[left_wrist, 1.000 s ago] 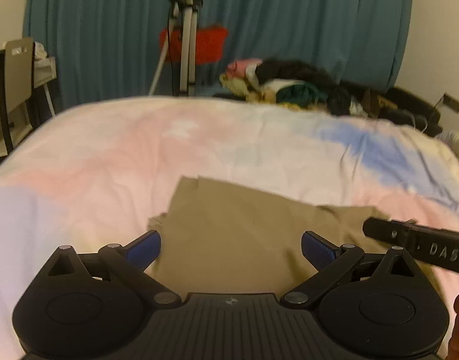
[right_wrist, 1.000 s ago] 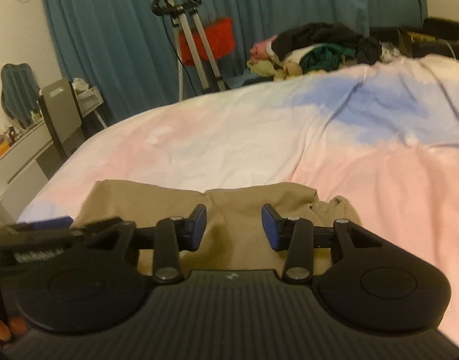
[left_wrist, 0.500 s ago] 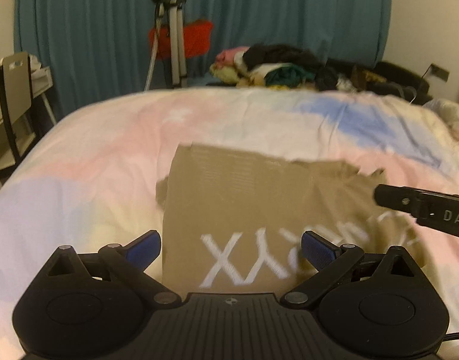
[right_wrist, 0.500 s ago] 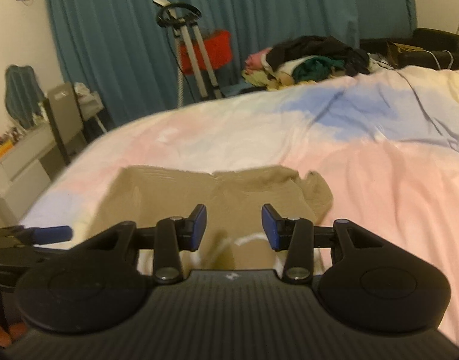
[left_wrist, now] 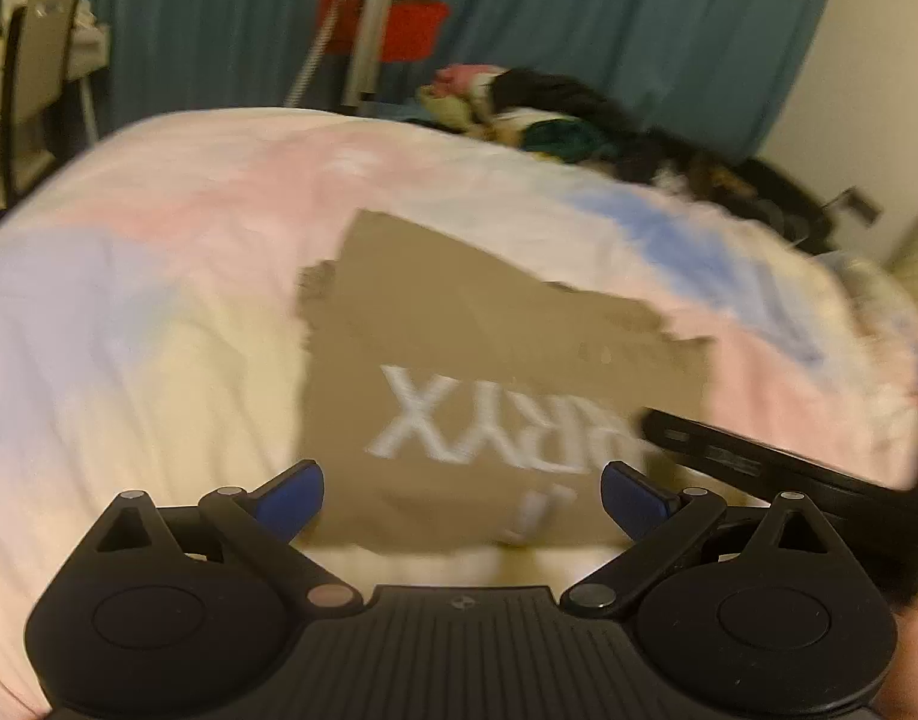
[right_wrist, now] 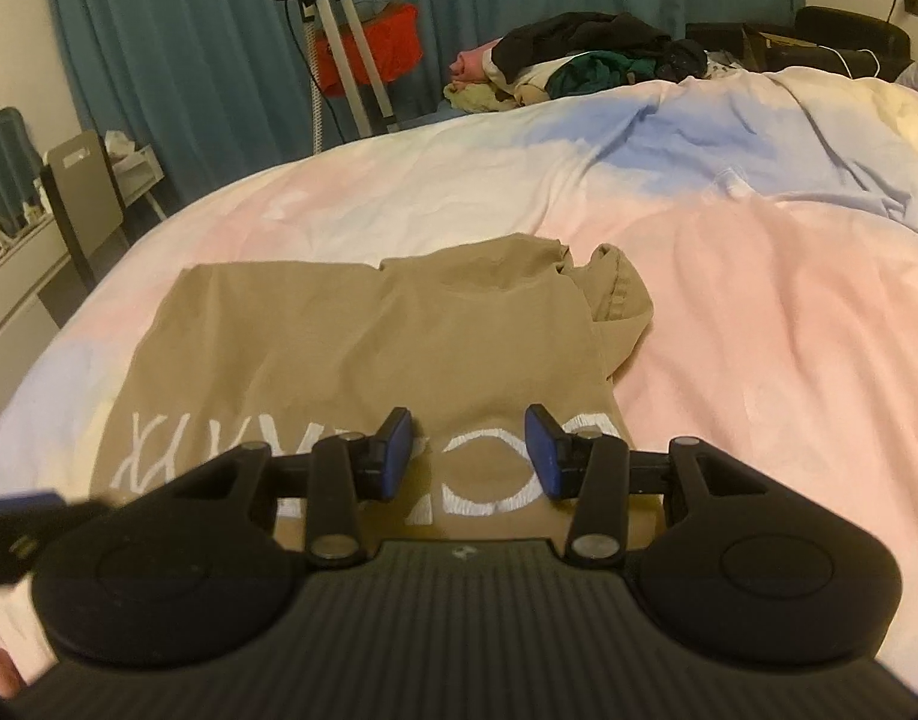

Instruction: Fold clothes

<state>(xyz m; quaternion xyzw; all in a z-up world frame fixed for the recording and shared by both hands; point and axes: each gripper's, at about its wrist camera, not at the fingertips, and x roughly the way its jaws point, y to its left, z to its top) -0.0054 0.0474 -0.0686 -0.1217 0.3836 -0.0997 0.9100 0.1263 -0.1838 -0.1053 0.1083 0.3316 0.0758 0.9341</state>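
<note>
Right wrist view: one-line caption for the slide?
Open right claw poised over a tan shirt with white lettering, lying on a pastel bedspread; nothing gripped.

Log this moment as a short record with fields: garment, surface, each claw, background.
garment: tan shirt with white lettering, lying mostly flat, one end bunched at its far right corner
surface: bed cover in pink, blue and white patches
left claw: open, nothing between the pads, above the shirt's near edge
right claw: open, nothing between the pads, above the lettering
background: pile of clothes at the far edge, teal curtain, metal stand
fold: not yet begun
</note>
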